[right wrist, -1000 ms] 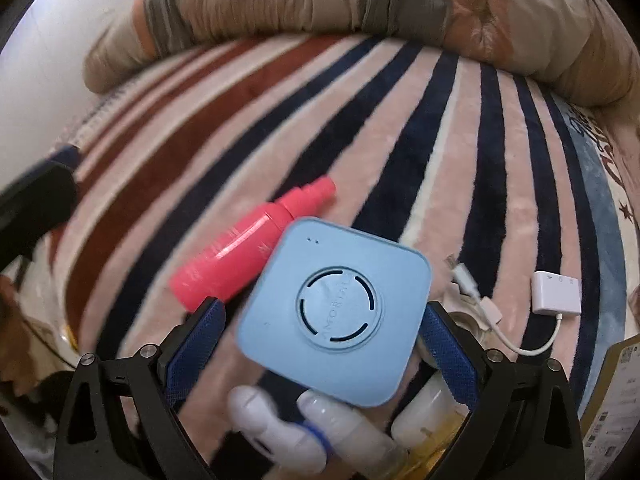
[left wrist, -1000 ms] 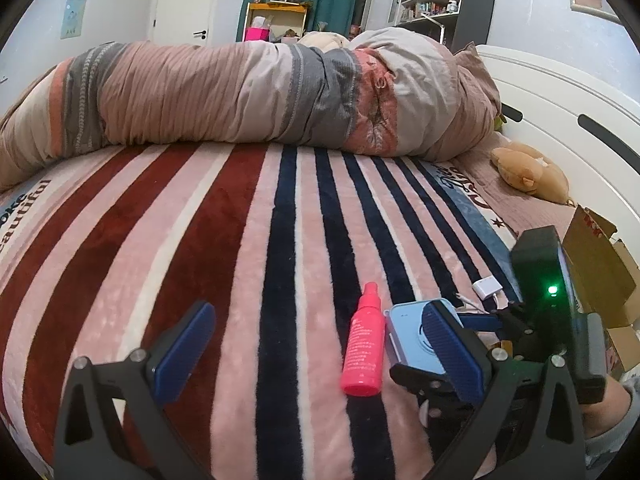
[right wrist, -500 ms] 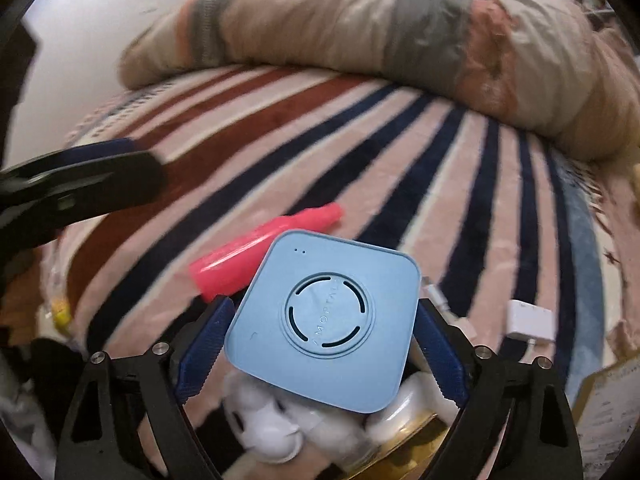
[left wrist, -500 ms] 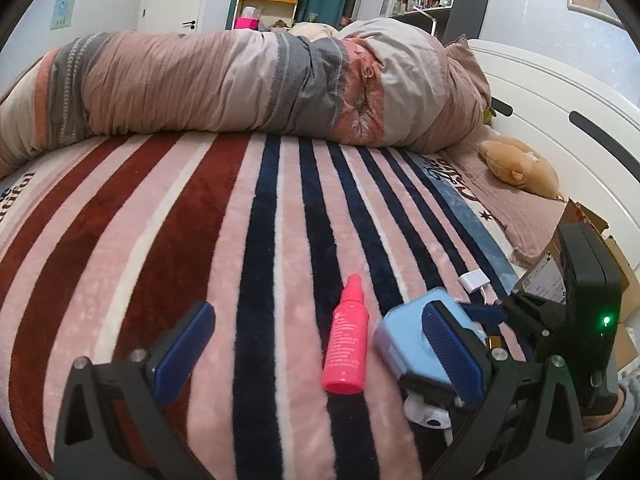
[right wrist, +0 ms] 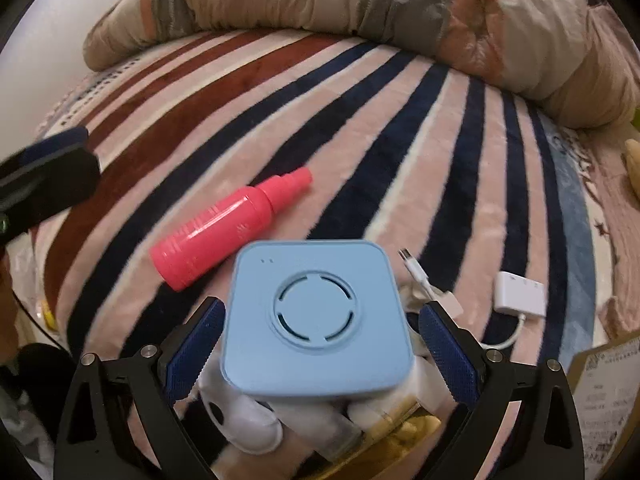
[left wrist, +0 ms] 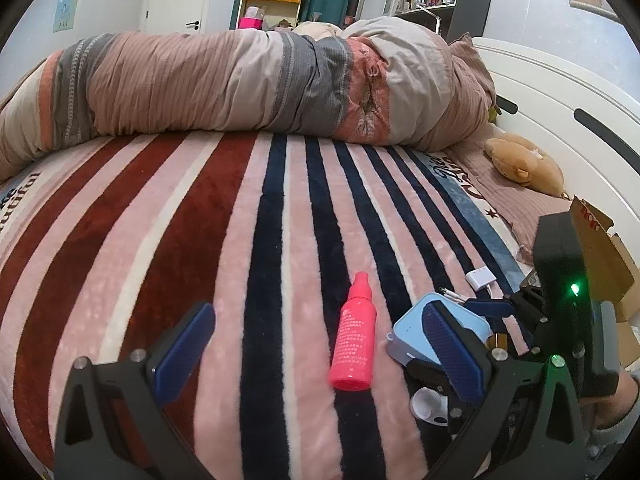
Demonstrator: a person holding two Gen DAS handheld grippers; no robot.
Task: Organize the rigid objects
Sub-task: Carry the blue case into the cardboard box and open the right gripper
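Observation:
A light blue square device lies on a pile of small white and yellow items on the striped bed. My right gripper is open, its blue pads on either side of the device, with small gaps. A pink bottle lies on its side just left of the device; it also shows in the left wrist view. My left gripper is open and empty, low over the blanket, with the bottle between its fingers. The blue device sits behind its right finger.
A white adapter with cable lies right of the device. A cardboard box stands at the bed's right edge. A rolled duvet lies across the far side. A plush toy rests by the white headboard.
The right gripper turned and shifted, so the blue device now sits squarer between its pads. The left gripper drifted slightly; the bottle has not moved on the bed.

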